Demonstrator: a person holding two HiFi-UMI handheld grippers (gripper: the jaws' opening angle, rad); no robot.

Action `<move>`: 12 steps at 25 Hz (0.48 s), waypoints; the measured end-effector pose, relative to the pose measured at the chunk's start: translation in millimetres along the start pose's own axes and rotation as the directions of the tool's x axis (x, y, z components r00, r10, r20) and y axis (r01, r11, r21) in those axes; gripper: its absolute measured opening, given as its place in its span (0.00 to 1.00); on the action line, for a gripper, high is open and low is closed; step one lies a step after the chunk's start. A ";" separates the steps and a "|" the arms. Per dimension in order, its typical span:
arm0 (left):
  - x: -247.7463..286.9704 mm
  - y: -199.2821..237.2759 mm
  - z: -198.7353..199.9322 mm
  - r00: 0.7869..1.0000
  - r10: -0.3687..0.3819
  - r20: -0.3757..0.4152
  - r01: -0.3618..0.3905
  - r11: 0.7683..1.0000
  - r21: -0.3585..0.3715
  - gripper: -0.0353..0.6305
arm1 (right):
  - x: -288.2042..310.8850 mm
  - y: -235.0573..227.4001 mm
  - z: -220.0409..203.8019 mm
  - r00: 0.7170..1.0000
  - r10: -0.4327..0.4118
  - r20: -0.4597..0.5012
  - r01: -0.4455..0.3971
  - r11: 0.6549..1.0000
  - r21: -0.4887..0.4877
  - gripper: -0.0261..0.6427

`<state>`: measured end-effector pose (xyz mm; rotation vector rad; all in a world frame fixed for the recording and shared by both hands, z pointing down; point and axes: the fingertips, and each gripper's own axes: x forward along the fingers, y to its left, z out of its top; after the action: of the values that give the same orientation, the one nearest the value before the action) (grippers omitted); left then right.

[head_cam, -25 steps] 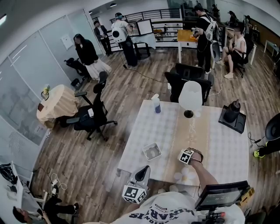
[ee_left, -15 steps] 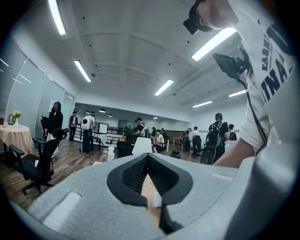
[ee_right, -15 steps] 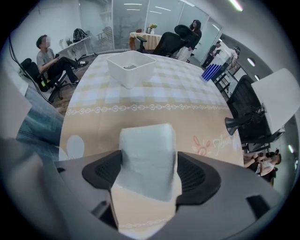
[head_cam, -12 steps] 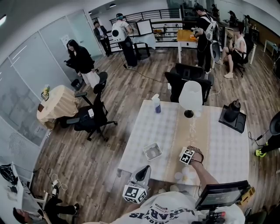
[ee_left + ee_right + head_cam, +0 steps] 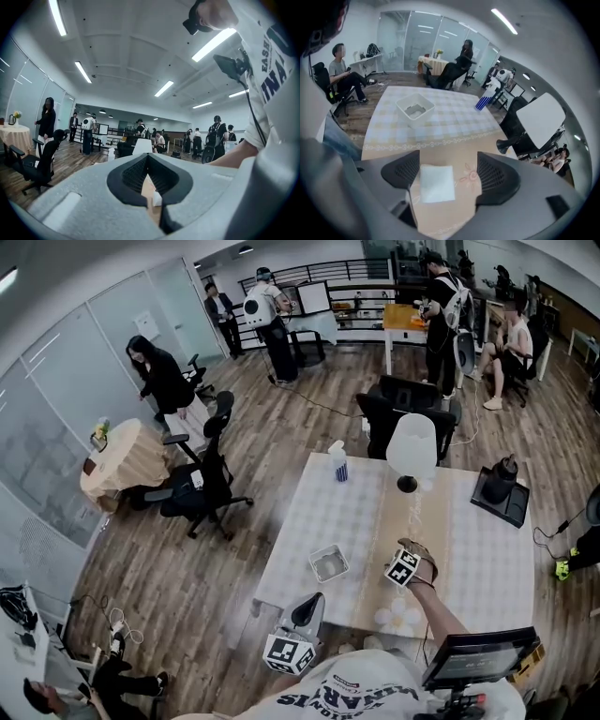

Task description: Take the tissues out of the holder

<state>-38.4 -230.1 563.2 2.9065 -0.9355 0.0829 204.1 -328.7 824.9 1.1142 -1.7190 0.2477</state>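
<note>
Opening right gripper jaws wide; folded tissue lying flat on beige runner between them, ungripped. Keeping left gripper jaws closed together, empty. White holder well apart.

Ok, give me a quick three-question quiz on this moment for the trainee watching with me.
1. True or false: the folded white square paper tissue lies inside the white square holder.
2. The white-shaded table lamp stands: A) at the far side of the checked-cloth table; B) off the table; C) inside the holder.
3. Which gripper hangs over the tissue?
Key: 1 false, it lies flat on the beige cloth runner. 2 A. 3 the right gripper; its jaws are opening, with the tissue between them and the pads off it.
</note>
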 end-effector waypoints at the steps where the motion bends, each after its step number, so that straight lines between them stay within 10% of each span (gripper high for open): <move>1: -1.3 0.8 1.3 1.000 -0.001 0.002 0.001 1.000 0.000 0.06 | -11.9 -1.6 13.1 0.999 -0.012 0.038 0.011 1.000 0.014 0.62; 12: -5.6 6.9 19.1 0.999 0.021 0.046 -0.022 1.000 0.019 0.06 | -158.3 8.2 140.7 0.874 -0.066 0.482 -0.012 0.988 0.157 0.50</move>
<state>-46.5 -234.4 544.2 2.9285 -0.9791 0.0280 114.8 -323.8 632.8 1.4004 -2.1548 0.0845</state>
